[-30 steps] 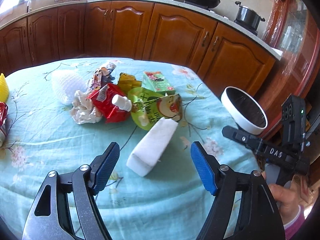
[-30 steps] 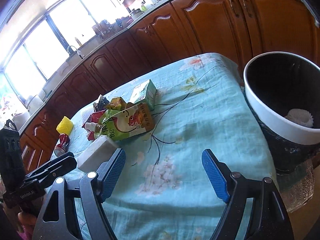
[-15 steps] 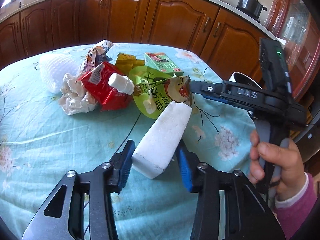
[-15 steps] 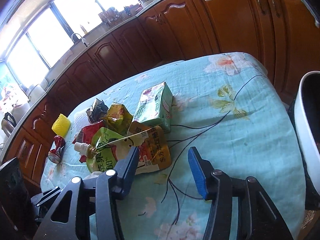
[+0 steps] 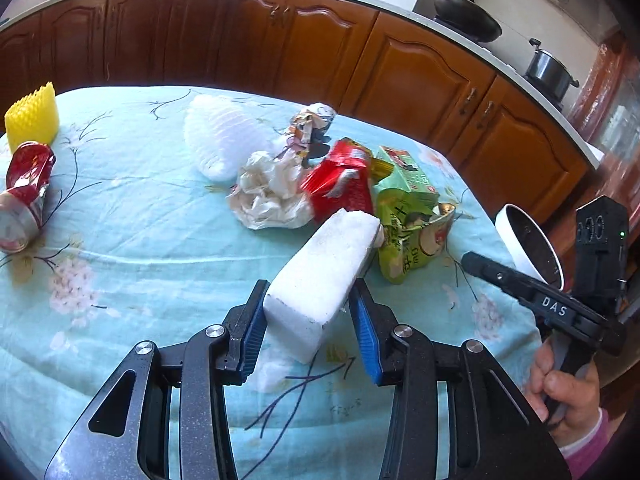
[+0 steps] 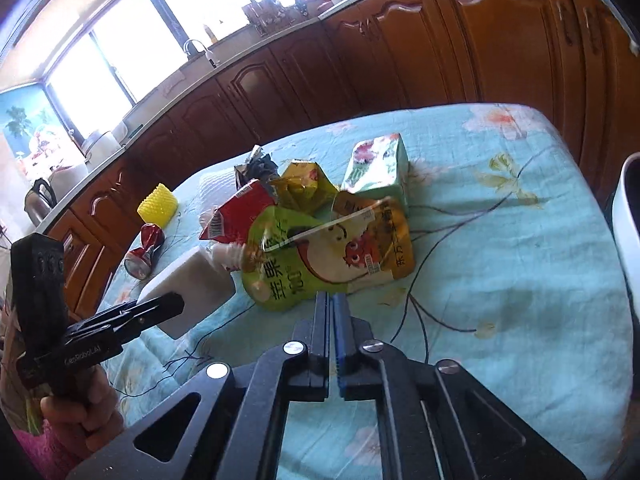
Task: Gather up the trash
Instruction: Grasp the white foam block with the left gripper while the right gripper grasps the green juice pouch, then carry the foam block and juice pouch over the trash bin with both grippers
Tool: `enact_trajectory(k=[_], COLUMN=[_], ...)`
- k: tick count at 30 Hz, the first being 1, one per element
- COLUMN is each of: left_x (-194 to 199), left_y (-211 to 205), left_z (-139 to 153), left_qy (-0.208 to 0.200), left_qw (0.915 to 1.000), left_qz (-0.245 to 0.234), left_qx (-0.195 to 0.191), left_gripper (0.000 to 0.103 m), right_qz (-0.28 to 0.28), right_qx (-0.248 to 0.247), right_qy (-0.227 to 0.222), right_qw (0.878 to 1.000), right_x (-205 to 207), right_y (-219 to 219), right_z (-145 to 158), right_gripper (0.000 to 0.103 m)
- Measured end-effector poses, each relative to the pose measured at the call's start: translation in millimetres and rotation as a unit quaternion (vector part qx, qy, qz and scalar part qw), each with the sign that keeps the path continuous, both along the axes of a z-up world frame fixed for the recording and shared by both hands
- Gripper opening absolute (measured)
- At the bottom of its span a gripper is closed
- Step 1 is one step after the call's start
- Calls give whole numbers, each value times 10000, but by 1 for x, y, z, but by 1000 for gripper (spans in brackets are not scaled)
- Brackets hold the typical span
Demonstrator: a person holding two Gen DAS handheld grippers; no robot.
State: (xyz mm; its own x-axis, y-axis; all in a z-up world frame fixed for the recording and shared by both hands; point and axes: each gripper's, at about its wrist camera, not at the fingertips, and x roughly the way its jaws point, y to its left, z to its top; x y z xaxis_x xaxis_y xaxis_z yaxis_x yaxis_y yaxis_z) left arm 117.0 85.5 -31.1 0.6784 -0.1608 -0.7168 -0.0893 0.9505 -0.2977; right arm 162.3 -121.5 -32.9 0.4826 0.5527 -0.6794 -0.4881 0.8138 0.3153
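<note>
My left gripper (image 5: 308, 316) is shut on a white foam block (image 5: 324, 276) and holds its near end off the teal tablecloth (image 5: 140, 240). The block also shows in the right wrist view (image 6: 188, 284). My right gripper (image 6: 331, 300) is shut on the bottom edge of a green juice pouch (image 6: 328, 256), which is lifted and tilted; the pouch also shows in the left wrist view (image 5: 412, 240). Behind lie a red pouch (image 5: 344, 188), a crumpled tissue (image 5: 268, 196), a green carton (image 6: 380, 168) and a yellow wrapper (image 6: 304, 184).
A white-rimmed bin (image 5: 528, 244) stands past the table's right edge, its rim also in the right wrist view (image 6: 628, 224). A crushed red can (image 5: 24, 196), a yellow ribbed cup (image 5: 32, 116) and a white foam net (image 5: 224, 140) lie to the left. Wooden cabinets (image 5: 400, 72) run behind.
My left gripper has raised the foam block and pulled back. My right gripper has closed from open onto the green pouch's edge, and the pouch now tilts up.
</note>
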Motion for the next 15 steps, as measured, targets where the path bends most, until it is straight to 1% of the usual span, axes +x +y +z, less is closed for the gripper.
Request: enact_trajectory(k=[2,3,5,6,7,10,12,14,15], left_x=[-2,-4,-7,-8,-9,-10,-9,-8,-8], left_y=[7,9,13,16,17,19,19,18,18], left_z=[-4,-5,-6,-7,-8,-10,-11,-11,-11], left_qy=[52,66,84,92,105,155,179,188,190], left_qw=[10000,9999,9999,9999,9998,9997,9996,9996,9996], left_qz=[53,65,87,93,97,105,93,87,86], left_qx=[-62,-80,-85,-96,-114,-172,-182,-172,-181], left_gripper=[39,39,39,39,39,39,39,39,39], right_qz=[160,311,762,1014,1250,1972,2368,2643,2738], right_qx=[-205,-336,-688,-906,-1127,-1829,-2358,-2805,-2936], right_qy=[-190,-290,-524,-651,-779,-1173,-1389,-1390,-1423], right_qw=[9995,9985,9933,9886,9827,9560,9322,9122,9048], right_x=[7,11,17,18,17,12,10,11,10], right_y=[5,10,26,36,46,73,88,99,100], right_z=[9,15,23,25,26,23,15,3,0], right_gripper=[17,25,33,35,35,35,36,37,37])
